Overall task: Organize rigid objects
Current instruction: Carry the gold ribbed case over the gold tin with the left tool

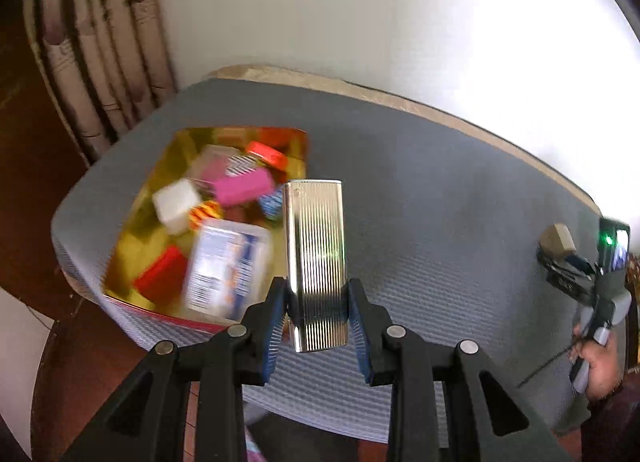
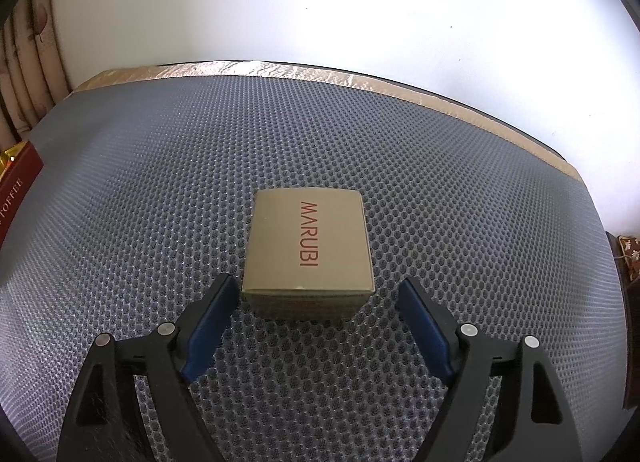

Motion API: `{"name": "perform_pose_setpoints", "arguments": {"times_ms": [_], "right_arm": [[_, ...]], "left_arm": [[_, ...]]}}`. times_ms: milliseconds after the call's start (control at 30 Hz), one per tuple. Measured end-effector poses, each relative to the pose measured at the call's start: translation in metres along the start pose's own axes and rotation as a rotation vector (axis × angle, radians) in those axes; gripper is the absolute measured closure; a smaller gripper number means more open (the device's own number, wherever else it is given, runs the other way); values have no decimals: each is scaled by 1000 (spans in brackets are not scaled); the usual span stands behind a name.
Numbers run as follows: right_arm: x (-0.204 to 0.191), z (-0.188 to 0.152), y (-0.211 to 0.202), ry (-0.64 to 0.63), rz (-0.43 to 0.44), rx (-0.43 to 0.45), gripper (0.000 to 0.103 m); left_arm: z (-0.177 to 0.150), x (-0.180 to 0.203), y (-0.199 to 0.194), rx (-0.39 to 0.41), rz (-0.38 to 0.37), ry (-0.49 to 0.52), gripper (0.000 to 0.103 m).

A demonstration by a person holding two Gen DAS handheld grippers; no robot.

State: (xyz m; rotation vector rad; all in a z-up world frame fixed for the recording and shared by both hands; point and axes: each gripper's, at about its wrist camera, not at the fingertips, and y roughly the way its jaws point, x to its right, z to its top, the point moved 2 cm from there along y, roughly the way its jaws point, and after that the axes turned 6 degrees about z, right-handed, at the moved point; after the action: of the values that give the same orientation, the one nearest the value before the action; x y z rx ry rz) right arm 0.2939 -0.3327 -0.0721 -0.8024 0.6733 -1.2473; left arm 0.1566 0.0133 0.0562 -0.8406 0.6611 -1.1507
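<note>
My left gripper (image 1: 317, 298) is shut on a ribbed silver metal case (image 1: 316, 258) and holds it upright above the grey mat, just right of a gold-lined box (image 1: 168, 160). The box holds several items: a pink block (image 1: 244, 186), a white block (image 1: 176, 204), a red block (image 1: 162, 276), a labelled plastic tub (image 1: 226, 268). My right gripper (image 2: 316, 302) is open, its fingers either side of the near end of a tan MARUBI carton (image 2: 308, 250) lying on the mat. The right gripper also shows in the left wrist view (image 1: 560, 258).
A grey mesh mat (image 2: 440, 182) covers the table. The box's red outer wall (image 2: 16, 182) sits at the mat's left edge. A white wall runs behind the table. A curtain (image 1: 100, 62) hangs at back left. The floor drops off left of the table.
</note>
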Motion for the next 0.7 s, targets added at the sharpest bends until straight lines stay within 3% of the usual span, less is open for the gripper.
{"name": "perform_pose_setpoints", "arguments": {"times_ms": [367, 700], "right_arm": [[-12, -5, -9, -7, -29, 5, 24], [-15, -7, -11, -11, -38, 6, 23]], "left_arm": [[24, -91, 16, 43, 161, -116, 72], [21, -116, 52, -14, 203, -131, 72]]}}
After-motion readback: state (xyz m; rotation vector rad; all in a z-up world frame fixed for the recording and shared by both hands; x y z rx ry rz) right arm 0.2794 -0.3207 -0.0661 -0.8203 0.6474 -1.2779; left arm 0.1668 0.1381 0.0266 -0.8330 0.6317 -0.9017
